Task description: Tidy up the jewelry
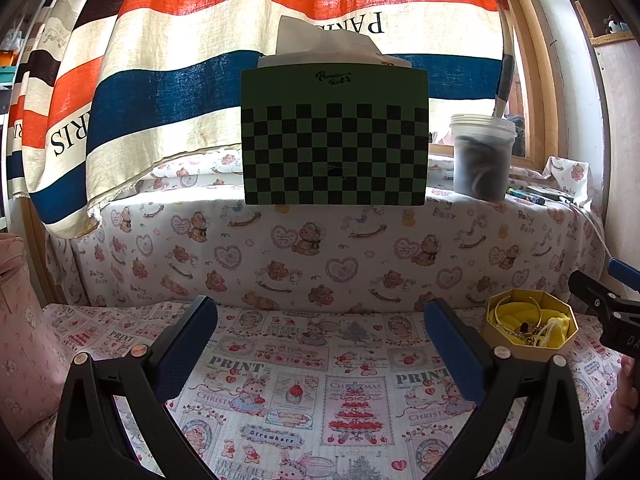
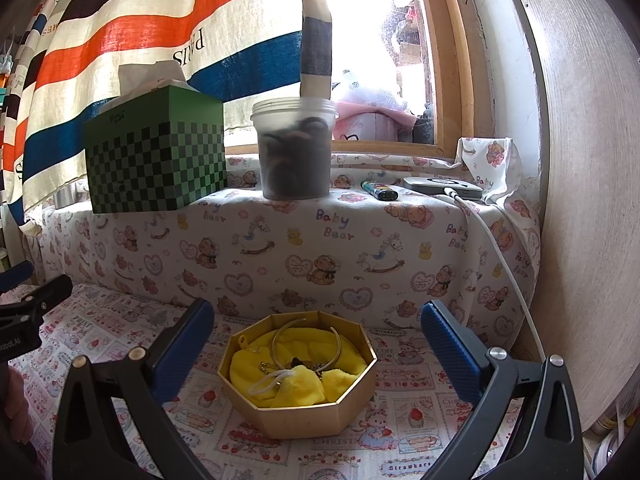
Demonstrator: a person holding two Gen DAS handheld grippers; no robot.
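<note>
A gold octagonal box [image 2: 320, 412] lined with yellow plush cloth [image 2: 300, 380] sits on the printed tablecloth. Inside it lie a gold bangle [image 2: 338, 350], small jewelry pieces and a white loop. My right gripper [image 2: 316, 320] is open and empty, its blue pads on either side of the box, just above its far rim. My left gripper [image 1: 320, 318] is open and empty over bare cloth to the left of the box [image 1: 530, 330]. The right gripper's tip shows at the right edge of the left wrist view [image 1: 600, 300].
A raised ledge behind the table holds a green checkered tissue box [image 1: 334, 136], a clear plastic jar with dark contents [image 2: 294, 148], a lighter [image 2: 378, 190] and a grey device with a white cable [image 2: 442, 188]. A striped curtain hangs behind. A wall panel [image 2: 580, 200] stands at right.
</note>
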